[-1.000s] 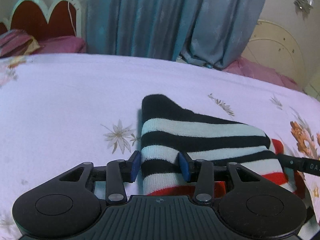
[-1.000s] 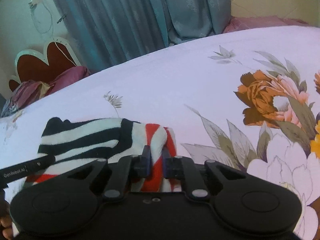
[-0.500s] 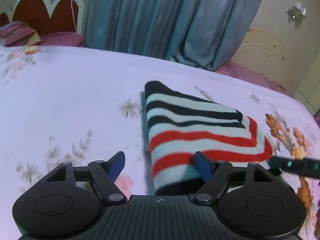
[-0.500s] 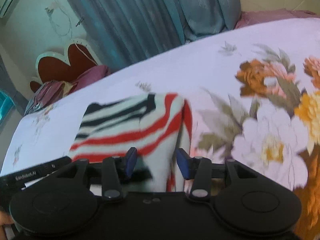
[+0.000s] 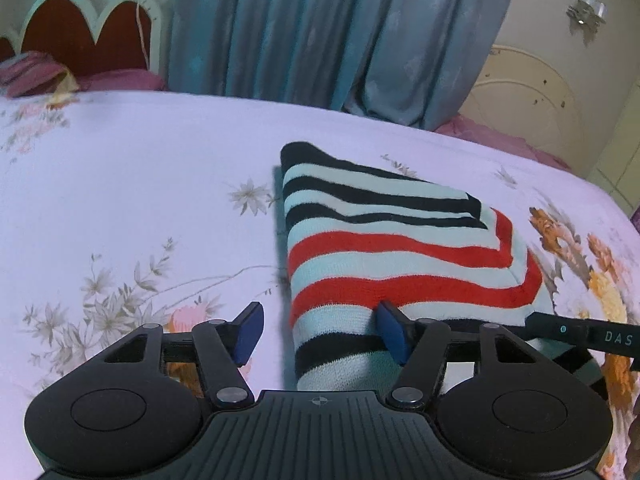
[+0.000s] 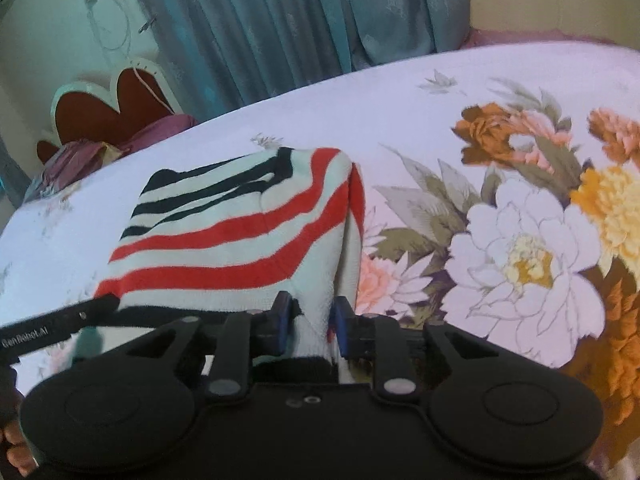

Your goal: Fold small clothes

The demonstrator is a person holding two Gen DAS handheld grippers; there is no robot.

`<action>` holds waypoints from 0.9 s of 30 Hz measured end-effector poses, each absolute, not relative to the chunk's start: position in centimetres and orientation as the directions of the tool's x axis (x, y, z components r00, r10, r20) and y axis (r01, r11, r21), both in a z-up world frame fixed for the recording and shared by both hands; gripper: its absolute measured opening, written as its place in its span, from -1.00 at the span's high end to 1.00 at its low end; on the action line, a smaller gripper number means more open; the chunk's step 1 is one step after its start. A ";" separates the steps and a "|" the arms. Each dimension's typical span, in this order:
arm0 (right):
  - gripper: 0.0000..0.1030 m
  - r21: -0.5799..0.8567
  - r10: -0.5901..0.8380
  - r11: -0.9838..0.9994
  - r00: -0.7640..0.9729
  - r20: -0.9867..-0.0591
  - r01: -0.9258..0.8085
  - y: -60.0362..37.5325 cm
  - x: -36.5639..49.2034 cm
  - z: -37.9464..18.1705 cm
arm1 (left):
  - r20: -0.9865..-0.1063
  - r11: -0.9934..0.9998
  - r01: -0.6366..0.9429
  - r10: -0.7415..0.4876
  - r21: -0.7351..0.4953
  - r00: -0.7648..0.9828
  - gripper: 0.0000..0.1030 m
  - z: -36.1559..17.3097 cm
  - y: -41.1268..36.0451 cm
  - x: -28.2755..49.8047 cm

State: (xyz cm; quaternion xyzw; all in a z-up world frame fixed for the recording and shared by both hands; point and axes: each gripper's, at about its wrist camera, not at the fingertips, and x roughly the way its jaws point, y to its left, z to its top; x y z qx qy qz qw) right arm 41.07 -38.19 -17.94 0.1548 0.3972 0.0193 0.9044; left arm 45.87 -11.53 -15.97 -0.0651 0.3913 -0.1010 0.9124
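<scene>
A folded knit garment with black, red and pale stripes lies on the flowered bed sheet. My left gripper straddles its near left corner. The jaws are closing: the right pad rests on the knit, while the left pad stands clear of the cloth's edge. In the right wrist view the same garment lies ahead. My right gripper is closing on its near right edge, and pale fabric fills the narrow gap between the pads. Each view shows a finger of the other gripper at its side.
A blue-grey curtain hangs behind the bed. A red scalloped headboard and pink pillows are at the far left. Large printed flowers cover the sheet to the right. A person's fingers show at the lower left.
Both grippers let go of the garment, opened and drew back to its near edge. The red stripes now lie on top. The right jaws have since narrowed onto the fabric again.
</scene>
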 end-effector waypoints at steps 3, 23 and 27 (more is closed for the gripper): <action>0.53 0.287 0.165 0.955 0.678 -0.716 0.070 -37.8 40.8 -17.1 | -0.701 0.982 0.140 -0.189 -0.128 0.688 -0.22 -15.2 -12.3 45.5; 0.59 0.410 0.263 0.909 0.656 -0.707 0.077 -38.8 33.2 -17.1 | -0.736 0.971 0.149 -0.239 -0.186 0.634 -0.29 -15.1 -10.7 39.3; 0.69 0.402 0.264 0.913 0.650 -0.713 0.070 -38.7 32.7 -17.3 | -0.740 0.963 0.168 -0.271 -0.212 0.615 0.12 -15.6 -10.6 38.9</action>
